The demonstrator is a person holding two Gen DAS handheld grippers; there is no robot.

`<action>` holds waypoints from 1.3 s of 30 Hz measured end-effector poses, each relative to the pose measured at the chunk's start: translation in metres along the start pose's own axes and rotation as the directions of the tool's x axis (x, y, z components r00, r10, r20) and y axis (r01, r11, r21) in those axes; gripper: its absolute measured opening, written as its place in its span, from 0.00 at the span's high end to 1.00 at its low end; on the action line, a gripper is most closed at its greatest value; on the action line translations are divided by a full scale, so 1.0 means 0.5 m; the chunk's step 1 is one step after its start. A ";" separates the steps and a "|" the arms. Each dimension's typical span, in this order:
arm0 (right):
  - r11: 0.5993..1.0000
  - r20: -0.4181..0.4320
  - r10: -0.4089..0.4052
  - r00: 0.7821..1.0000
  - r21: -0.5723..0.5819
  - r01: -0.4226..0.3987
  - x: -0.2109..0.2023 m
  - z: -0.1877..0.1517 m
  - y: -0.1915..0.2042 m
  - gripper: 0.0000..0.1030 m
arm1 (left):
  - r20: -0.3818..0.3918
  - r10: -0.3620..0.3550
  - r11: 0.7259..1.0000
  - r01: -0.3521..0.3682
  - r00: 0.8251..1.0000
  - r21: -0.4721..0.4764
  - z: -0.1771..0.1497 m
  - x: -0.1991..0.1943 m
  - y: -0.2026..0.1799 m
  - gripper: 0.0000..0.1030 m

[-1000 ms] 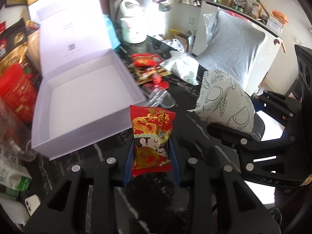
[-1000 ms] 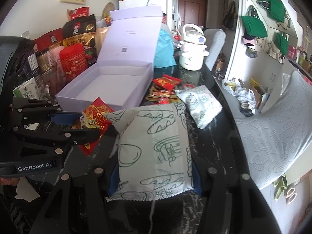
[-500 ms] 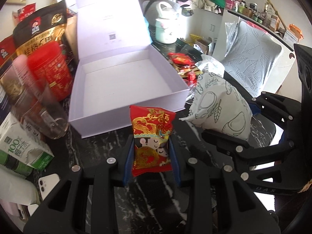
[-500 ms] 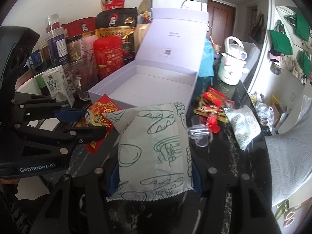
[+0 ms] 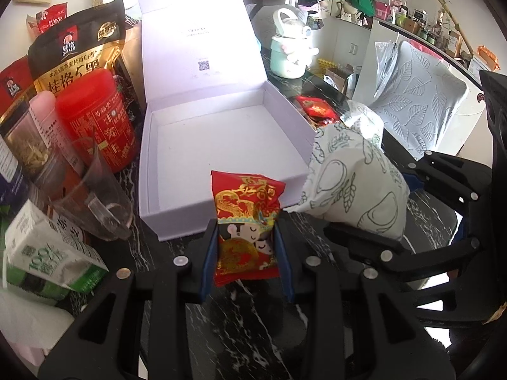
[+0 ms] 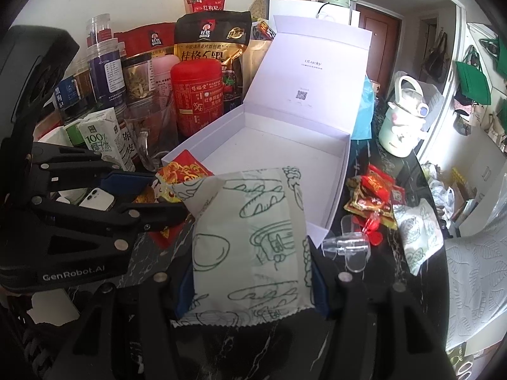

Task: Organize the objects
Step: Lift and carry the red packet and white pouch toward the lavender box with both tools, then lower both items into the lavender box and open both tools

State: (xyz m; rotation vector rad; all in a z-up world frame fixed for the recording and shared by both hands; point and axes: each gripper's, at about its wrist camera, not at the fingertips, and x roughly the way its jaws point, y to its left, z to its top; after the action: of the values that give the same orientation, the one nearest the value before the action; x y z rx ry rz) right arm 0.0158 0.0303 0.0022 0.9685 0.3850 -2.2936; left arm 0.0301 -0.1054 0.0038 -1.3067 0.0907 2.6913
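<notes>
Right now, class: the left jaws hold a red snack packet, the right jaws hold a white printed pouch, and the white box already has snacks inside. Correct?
Not quite. The white box is empty, as the left wrist view shows. The red snack packet and white printed pouch are held as stated.

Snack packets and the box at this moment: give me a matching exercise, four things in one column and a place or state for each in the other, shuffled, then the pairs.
Things:
1. red snack packet
2. white packet with green drawings
3. white gift box
4. clear glass cup

Places or states:
A. lid up, nothing inside
B. between the jaws of the right gripper
C. on the table left of the box, beside the red canister
D. between the jaws of the left gripper

Pairs: 1-D, 2-B, 3-A, 4-C
</notes>
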 end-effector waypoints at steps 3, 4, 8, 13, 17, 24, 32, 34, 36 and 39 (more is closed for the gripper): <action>1.000 0.002 0.000 1.000 -0.005 0.000 0.009 0.015 -0.005 0.42 | 0.000 0.004 1.000 -0.004 1.000 0.004 0.019 0.009 0.009 0.69; 1.000 0.002 0.002 1.000 -0.008 -0.002 0.013 0.022 -0.008 0.42 | -0.001 0.005 1.000 -0.005 1.000 0.005 0.024 0.012 0.011 0.69; 1.000 0.000 0.013 1.000 -0.014 -0.013 0.032 0.045 -0.018 0.42 | -0.001 0.006 1.000 -0.006 1.000 0.008 0.047 0.024 0.021 0.69; 1.000 0.000 0.013 1.000 -0.025 -0.013 0.052 0.071 -0.033 0.42 | -0.005 0.018 1.000 -0.018 1.000 0.001 0.077 0.047 0.037 0.69; 0.999 0.002 0.019 1.000 -0.039 -0.018 0.070 0.097 -0.046 0.42 | -0.017 0.014 1.000 -0.014 1.000 -0.005 0.099 0.066 0.048 0.69; 0.997 -0.001 0.032 0.999 -0.065 -0.032 0.108 0.142 -0.067 0.42 | -0.022 0.036 0.999 -0.036 0.999 -0.017 0.142 0.095 0.066 0.69; 0.994 -0.008 0.049 0.999 -0.098 -0.050 0.152 0.191 -0.084 0.42 | -0.019 0.066 0.997 -0.067 0.998 -0.046 0.197 0.132 0.097 0.69; 0.993 -0.012 0.052 0.999 -0.104 -0.053 0.163 0.202 -0.086 0.42 | -0.025 0.072 0.996 -0.073 0.997 -0.052 0.209 0.146 0.102 0.69; 0.993 -0.021 0.058 0.998 -0.103 -0.059 0.174 0.210 -0.092 0.42 | -0.030 0.080 0.995 -0.082 0.996 -0.061 0.220 0.160 0.109 0.69; 0.993 -0.032 0.051 0.998 -0.104 -0.054 0.193 0.224 -0.100 0.42 | -0.039 0.097 0.993 -0.100 0.994 -0.064 0.236 0.180 0.116 0.69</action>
State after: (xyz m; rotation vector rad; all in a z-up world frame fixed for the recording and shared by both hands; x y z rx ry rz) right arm -0.1297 -0.0256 0.0110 0.9500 0.4823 -2.1912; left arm -0.1256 -0.1391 0.0055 -1.4046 0.0735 2.7757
